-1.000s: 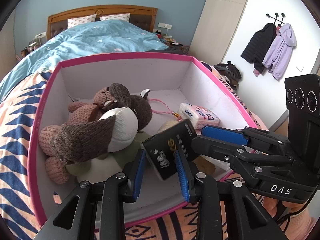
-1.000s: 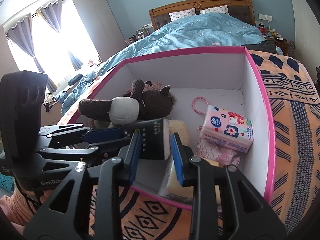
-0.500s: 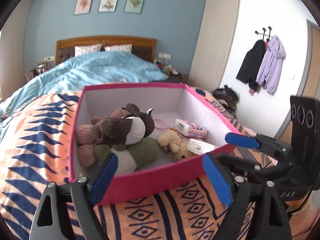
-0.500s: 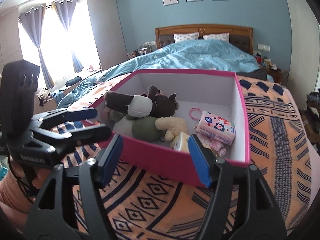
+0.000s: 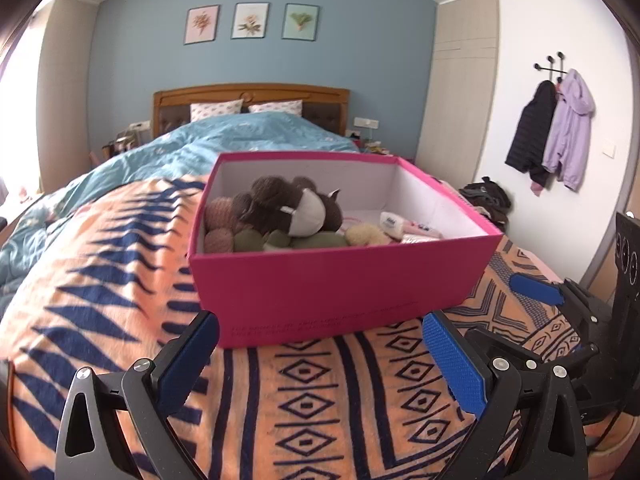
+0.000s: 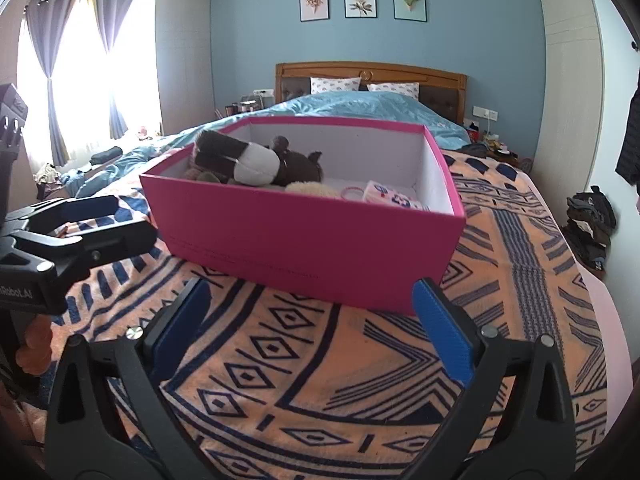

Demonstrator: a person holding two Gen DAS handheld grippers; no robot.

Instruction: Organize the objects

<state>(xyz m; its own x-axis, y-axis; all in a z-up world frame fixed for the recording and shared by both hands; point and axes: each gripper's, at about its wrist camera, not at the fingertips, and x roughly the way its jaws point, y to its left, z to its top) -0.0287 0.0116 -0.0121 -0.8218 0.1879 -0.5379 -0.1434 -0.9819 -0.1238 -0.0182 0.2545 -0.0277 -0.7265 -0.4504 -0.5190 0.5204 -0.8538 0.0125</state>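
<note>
While held level, both claws [image 5: 320, 350] [image 6: 316, 316] gape before the pink box [image 5: 340, 280]

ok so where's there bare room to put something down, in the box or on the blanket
In the pink box, the white floor by the far wall, behind the tissue pack, looks bare. The side with the plush toys is crowded. The patterned blanket between the box's front wall and both open grippers, left gripper and right gripper, is free.
</note>
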